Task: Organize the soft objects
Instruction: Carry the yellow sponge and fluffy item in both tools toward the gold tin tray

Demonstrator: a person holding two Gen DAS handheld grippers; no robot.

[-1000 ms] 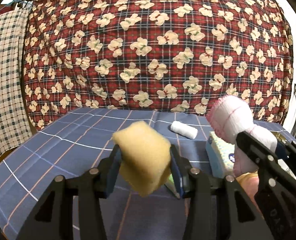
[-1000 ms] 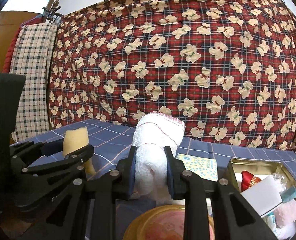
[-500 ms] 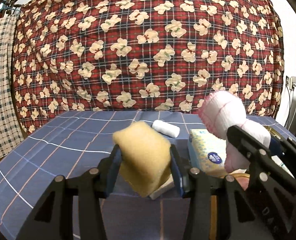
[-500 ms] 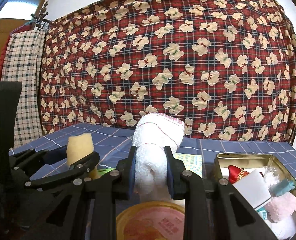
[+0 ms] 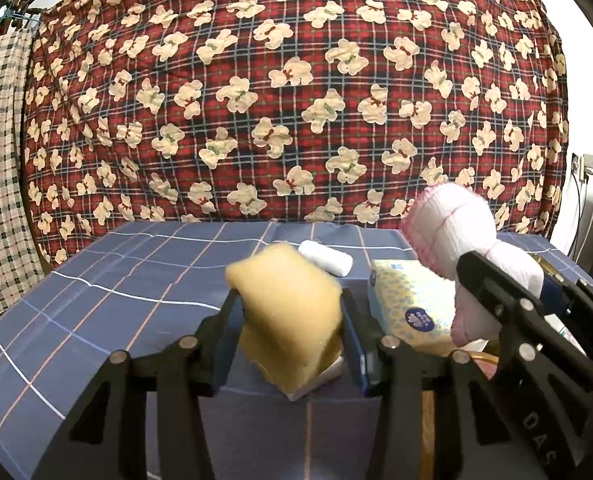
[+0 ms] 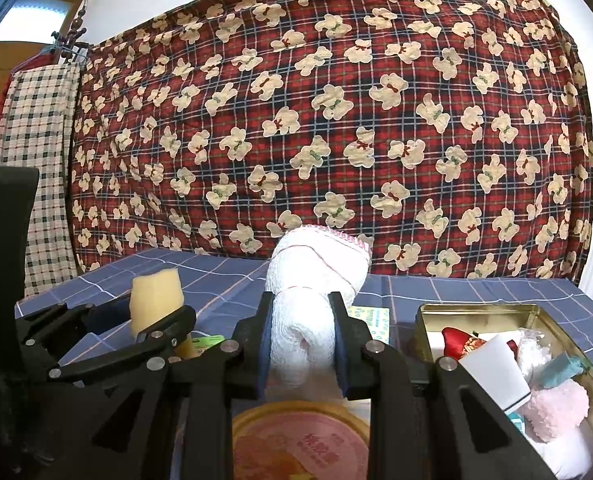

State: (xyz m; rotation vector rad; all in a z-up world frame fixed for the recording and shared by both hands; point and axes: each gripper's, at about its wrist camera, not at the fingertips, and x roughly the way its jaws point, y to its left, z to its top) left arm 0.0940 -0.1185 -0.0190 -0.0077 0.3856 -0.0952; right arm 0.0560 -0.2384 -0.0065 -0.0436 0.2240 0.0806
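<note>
1. While both grippers hang above the table, the left gripper (image 5: pixel 292 332) has its jaws pinching a sponge (image 5: pixel 286 316): yellow, porous foam block, squeezed at the middle, tilted, held clear of the cloth.
2. Right gripper (image 6: pixel 301 344) has its jaws pinching a towel (image 6: pixel 312 292): white waffle-knit roll with pink stitched lines and pink edging, waist cinched between the pads, top bulging out round.
3. Just under the right gripper sits a lid (image 6: pixel 296 446), round, gold rim, pink printed face, partly hidden by the fingers.
4. To the right of the lid is a tin (image 6: pixel 476 312), rectangular gold metal, open. Inside: a red satin pouch (image 6: pixel 458 340), a white block (image 6: pixel 496 372), a fluffy pink puff (image 6: pixel 556 408), something teal, rest too jumbled to tell.
5. Beyond the grippers lies a tissue pack (image 5: pixel 408 300), soft plastic, yellow with blue dots, oval blue label, flat on the cloth.
6. Farther back is a small white roll (image 5: pixel 326 258), cylindrical, lying on its side, apart from the pack.
7. Tablecloth (image 5: pixel 136 272) is blue with thin white and pink grid lines, smooth.
8. Behind hangs a quilt (image 5: pixel 296 100), red plaid with cream bear shapes, puffy; at far left a checked cloth (image 5: pixel 0 160) on a hanger.
</note>
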